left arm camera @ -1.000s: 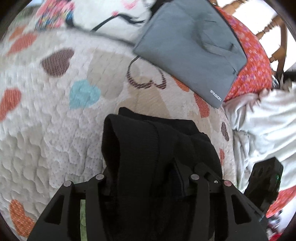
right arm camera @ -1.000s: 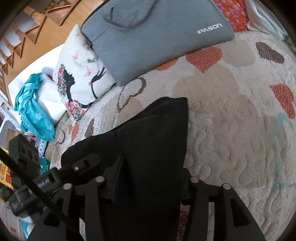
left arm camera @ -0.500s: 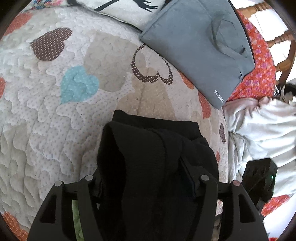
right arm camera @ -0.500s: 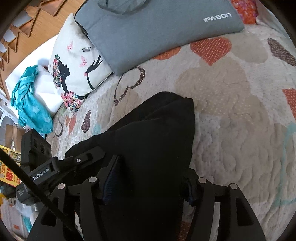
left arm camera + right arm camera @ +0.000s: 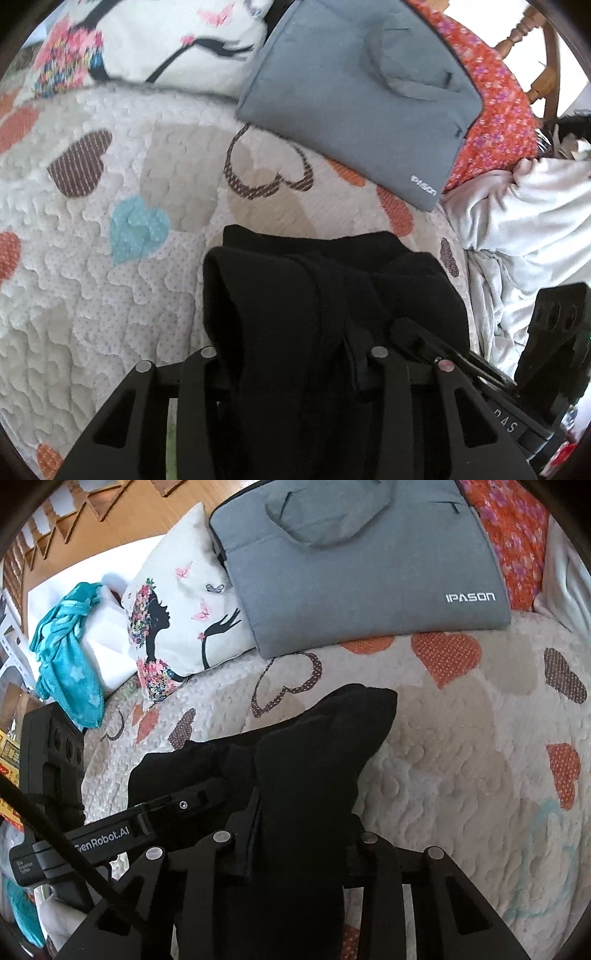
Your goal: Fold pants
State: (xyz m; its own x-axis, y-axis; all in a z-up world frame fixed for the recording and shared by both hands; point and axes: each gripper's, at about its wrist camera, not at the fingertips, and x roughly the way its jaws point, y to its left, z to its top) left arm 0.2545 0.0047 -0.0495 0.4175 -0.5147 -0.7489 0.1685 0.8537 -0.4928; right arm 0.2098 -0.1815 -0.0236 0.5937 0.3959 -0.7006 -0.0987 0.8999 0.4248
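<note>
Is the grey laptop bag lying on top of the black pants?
No, the grey laptop bag lies apart from the black pants, with bare heart-print quilt between them.

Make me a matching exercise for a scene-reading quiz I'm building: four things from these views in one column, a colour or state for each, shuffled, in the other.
Things
1. pants
2. laptop bag
3. cushion
4. towel

Descriptions
A. grey, with white lettering in one corner
B. teal, crumpled, beyond the quilt
C. black, clamped in both the left gripper and the right gripper
D. white, printed with a woman's silhouette and butterflies

Pairs: 1-C, 2-A, 3-D, 4-B
</note>
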